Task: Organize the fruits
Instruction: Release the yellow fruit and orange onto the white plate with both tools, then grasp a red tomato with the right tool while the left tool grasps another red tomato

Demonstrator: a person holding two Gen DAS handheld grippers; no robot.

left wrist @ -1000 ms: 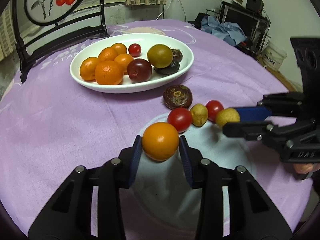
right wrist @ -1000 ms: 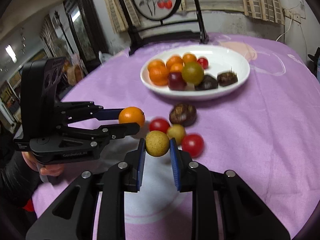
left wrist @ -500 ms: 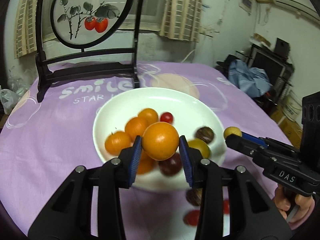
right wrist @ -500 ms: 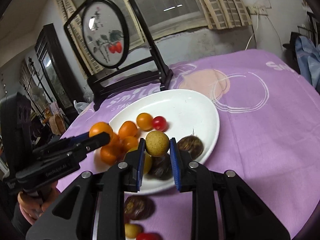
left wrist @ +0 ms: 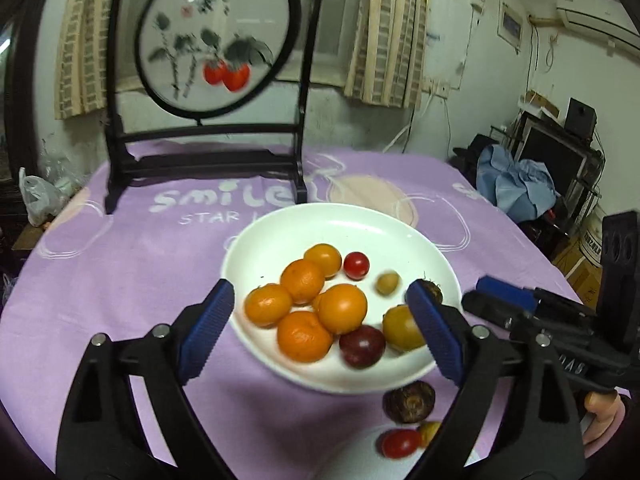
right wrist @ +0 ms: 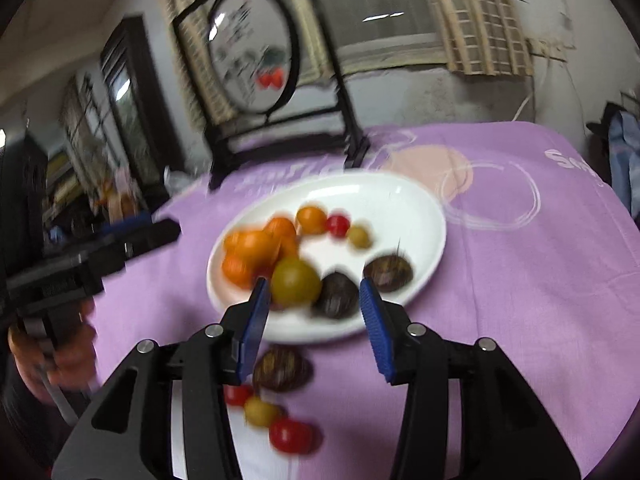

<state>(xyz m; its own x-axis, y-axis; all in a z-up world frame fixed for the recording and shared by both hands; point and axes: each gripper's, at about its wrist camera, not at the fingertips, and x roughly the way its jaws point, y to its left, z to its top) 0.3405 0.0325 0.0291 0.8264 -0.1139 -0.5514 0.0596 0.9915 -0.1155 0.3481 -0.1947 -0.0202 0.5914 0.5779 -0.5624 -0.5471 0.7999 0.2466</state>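
Observation:
A white plate (left wrist: pixel 280 240) on the purple tablecloth holds several oranges, a cherry tomato (left wrist: pixel 356 265), a small yellow fruit (left wrist: pixel 388 283), a green-yellow fruit (left wrist: pixel 402 328), a dark plum (left wrist: pixel 362 346) and dark chestnuts. My left gripper (left wrist: pixel 320 320) is open and empty above the plate's near side, with an orange (left wrist: pixel 343 308) lying in the plate between its fingers. My right gripper (right wrist: pixel 314 312) is open and empty over the plate's (right wrist: pixel 400 196) near rim; it also shows in the left wrist view (left wrist: pixel 500 300). A chestnut (right wrist: pixel 282 369), two tomatoes and a yellow fruit (right wrist: pixel 260 411) lie on the cloth in front of the plate.
A black-framed round painted screen (left wrist: pixel 212 36) stands on the table behind the plate. The left gripper and hand show at the left of the right wrist view (right wrist: pixel 140 236). Room clutter lies beyond the table's right edge.
Both grippers have opened. The orange left my left gripper and the small yellow fruit left my right gripper; both now lie in the plate. Both views are motion-blurred.

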